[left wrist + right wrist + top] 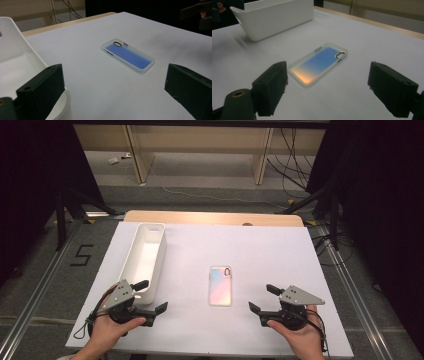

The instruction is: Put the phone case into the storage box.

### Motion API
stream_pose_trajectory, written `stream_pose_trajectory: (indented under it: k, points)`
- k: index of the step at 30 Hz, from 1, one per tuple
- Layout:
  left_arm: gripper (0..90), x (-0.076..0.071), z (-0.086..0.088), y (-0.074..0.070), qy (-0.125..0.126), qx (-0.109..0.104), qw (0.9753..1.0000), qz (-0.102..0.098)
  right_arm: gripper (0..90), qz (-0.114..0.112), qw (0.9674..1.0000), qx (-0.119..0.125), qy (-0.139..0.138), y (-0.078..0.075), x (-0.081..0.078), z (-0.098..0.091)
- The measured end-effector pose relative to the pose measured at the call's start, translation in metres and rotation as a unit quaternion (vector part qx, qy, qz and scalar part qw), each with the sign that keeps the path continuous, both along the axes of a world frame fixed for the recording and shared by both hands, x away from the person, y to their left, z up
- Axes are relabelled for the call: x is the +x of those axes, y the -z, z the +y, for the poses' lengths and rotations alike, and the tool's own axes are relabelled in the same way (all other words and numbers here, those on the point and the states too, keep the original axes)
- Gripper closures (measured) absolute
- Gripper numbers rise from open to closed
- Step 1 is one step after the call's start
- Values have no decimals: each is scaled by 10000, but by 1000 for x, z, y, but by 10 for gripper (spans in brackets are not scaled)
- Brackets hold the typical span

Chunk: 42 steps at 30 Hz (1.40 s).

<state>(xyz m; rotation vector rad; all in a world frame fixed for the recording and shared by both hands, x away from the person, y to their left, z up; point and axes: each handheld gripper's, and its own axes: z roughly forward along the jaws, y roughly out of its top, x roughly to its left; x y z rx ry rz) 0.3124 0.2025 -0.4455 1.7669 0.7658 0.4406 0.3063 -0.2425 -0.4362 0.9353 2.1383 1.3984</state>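
**Two open grippers flank a phone case on the white table**

A phone case lies flat on the white table top, a little right of the middle and toward the person's side. Its back faces up, showing a pale sheen that runs from blue to pink and orange, and its camera cut-out sits at the far right corner in the high view. Nothing touches it.

The left gripper is held in the person's left hand near the front left of the table. Its two black jaws stand wide apart with nothing between them. In the left gripper view the case lies ahead in the gap between the jaws, well clear of both, and the left jaw sits over the near end of a white bin.

The right gripper is held in the person's right hand near the front right of the table. Its jaws are likewise spread wide and hold nothing. In the right gripper view the case lies just ahead between the jaws, apart from them, with the bin farther off behind it.

The long white bin stands on the left part of the table, running from the far edge toward the person, its near end just beside the left gripper. It is apart from the case. Both grippers point inward toward the case, one on each side, neither touching it.
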Motion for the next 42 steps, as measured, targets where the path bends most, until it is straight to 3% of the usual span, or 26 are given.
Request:
stream_pose_trajectory:
  k: [2, 4, 7, 11, 13, 14, 16, 17, 20, 23, 42]
  points:
    - [22, 1, 0, 0, 53, 7, 10000, -36, 173, 103, 9999, 43, 23, 0, -1, 1]
    - [23, 1, -1, 0, 17, -31, 10000, 22, 173, 70, 9999, -104, 32, 0, 0, -2]
    - [23, 0, -2, 0, 20, -16, 10000, 46, 173, 112, 9999, 22, 30, 0, 0, -1]
    - [23, 0, -2, 1, 31, 10, 10000, 29, 177, -41, 10000, 37, -4, 2, 2, 0]
    - [24, -1, -2, 1, 22, -7, 10000, 42, 180, 94, 9999, -38, 31, 0, 0, 0]
    - [27, -1, -1, 1, 37, 25, 10000, 43, 183, -32, 10000, -53, 15, -2, 2, 1]
    - [27, -2, 0, 1, 57, -19, 10000, 60, 186, 17, 9999, -134, 8, -3, 2, 2]
    - [28, -2, 0, 1, 54, -6, 10000, 53, 199, -110, 9998, -178, -20, -3, 3, 3]
    - [28, -2, -1, 1, 79, 14, 9999, 61, 205, -62, 9997, -218, -67, -5, 3, 5]
    - [30, -2, -2, 1, 81, 13, 10000, 51, 217, -186, 9991, -347, -129, -7, 6, 9]
    - [35, -1, -2, 2, 94, 20, 9999, 58, 248, -101, 9965, -699, -456, -12, 29, 35]
